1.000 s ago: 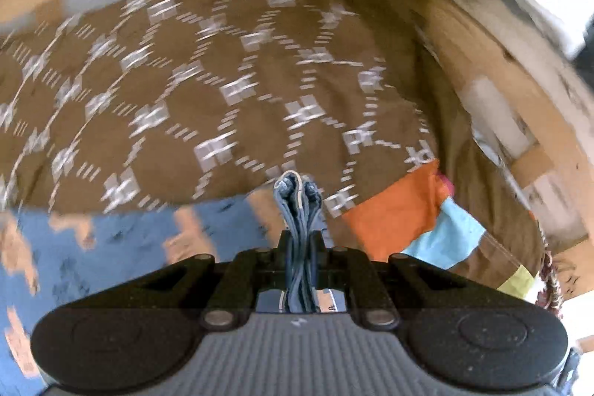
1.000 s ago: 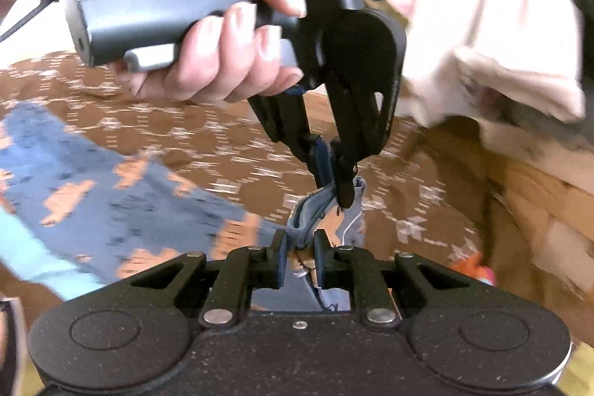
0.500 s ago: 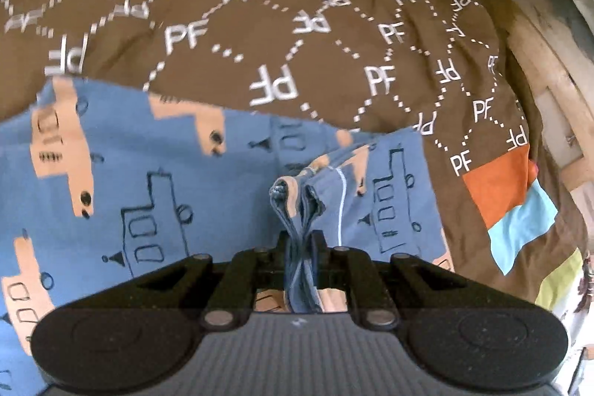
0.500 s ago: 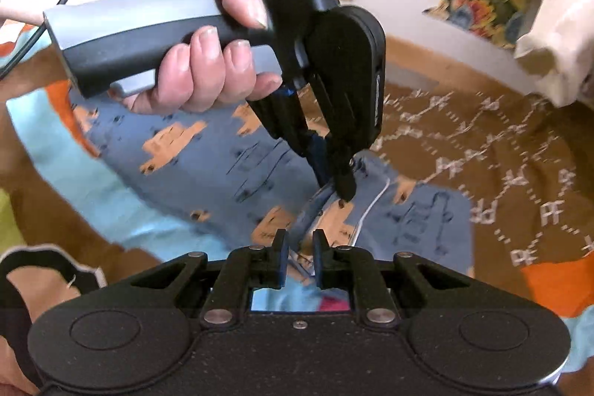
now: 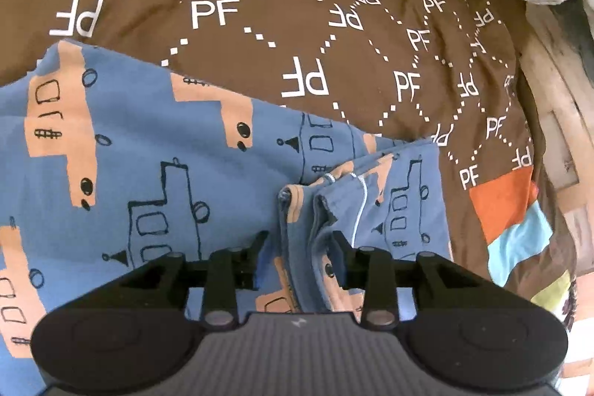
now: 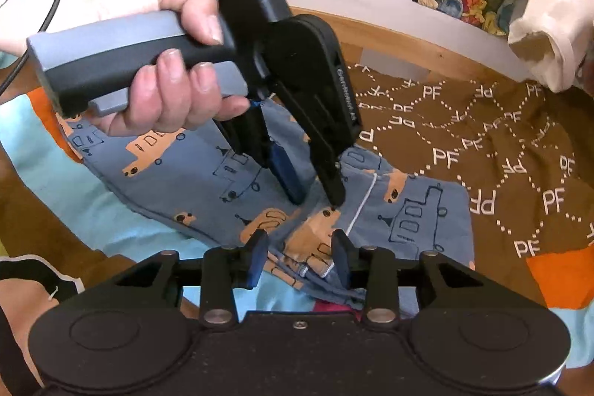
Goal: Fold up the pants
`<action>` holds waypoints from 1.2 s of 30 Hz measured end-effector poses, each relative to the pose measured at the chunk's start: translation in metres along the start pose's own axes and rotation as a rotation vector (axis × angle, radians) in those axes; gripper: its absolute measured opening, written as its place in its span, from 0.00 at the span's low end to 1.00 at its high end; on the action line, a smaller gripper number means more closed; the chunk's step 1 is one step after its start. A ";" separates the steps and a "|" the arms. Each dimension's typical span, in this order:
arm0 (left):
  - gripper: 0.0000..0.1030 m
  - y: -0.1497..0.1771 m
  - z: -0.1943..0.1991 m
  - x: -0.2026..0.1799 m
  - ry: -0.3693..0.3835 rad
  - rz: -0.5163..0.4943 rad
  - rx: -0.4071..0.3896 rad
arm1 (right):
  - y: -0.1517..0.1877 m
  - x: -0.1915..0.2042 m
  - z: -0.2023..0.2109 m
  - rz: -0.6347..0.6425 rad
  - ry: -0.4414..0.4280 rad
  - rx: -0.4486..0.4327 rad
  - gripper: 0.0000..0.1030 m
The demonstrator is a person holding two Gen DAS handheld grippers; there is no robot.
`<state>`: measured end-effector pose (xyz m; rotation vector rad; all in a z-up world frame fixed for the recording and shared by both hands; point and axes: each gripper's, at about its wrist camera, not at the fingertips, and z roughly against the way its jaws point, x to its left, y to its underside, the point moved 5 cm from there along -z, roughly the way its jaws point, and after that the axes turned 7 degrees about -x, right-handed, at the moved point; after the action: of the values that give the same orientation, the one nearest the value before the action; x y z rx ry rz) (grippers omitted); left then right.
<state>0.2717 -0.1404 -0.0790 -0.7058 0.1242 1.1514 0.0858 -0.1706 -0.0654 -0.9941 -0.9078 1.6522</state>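
Pants (image 5: 156, 151) are lying folded over on the brown bedspread (image 5: 297, 25) — waistband edge laid down to finish the fold. Left gripper (image 5: 300, 244) and right gripper (image 6: 300, 249) are both opening, jaws part-spread, cloth between them, pads letting go.

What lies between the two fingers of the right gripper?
In the right wrist view, the right gripper, jaws opening, straddles the bunched waistband of the blue pants, with white drawstring ends beside one finger. The pads no longer press it.

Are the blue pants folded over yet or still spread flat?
Folded over: the pants lie doubled on the brown blanket, with stacked edges bunched at the near end.
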 end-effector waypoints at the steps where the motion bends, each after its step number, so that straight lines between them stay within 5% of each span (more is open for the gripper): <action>1: 0.38 0.000 0.001 -0.001 -0.009 -0.011 -0.003 | -0.001 0.001 0.001 0.003 -0.005 -0.007 0.39; 15: 0.38 0.005 0.004 0.002 -0.050 -0.009 -0.012 | 0.001 0.001 -0.012 -0.100 0.042 0.065 0.36; 22: 0.38 0.004 0.002 -0.005 -0.059 -0.026 -0.007 | 0.002 -0.021 -0.012 -0.352 -0.007 0.089 0.29; 26: 0.38 0.003 0.004 -0.006 -0.063 -0.035 -0.003 | 0.001 -0.029 -0.011 -0.454 -0.034 0.102 0.17; 31: 0.38 0.003 0.005 -0.005 -0.066 -0.049 0.001 | 0.005 -0.050 -0.012 -0.661 -0.089 0.127 0.17; 36: 0.38 0.007 0.004 -0.003 -0.070 -0.052 0.005 | 0.007 -0.053 -0.013 -0.698 -0.095 0.126 0.19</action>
<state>0.2636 -0.1389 -0.0776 -0.6599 0.0490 1.1246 0.1058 -0.2216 -0.0662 -0.4327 -1.0484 1.1443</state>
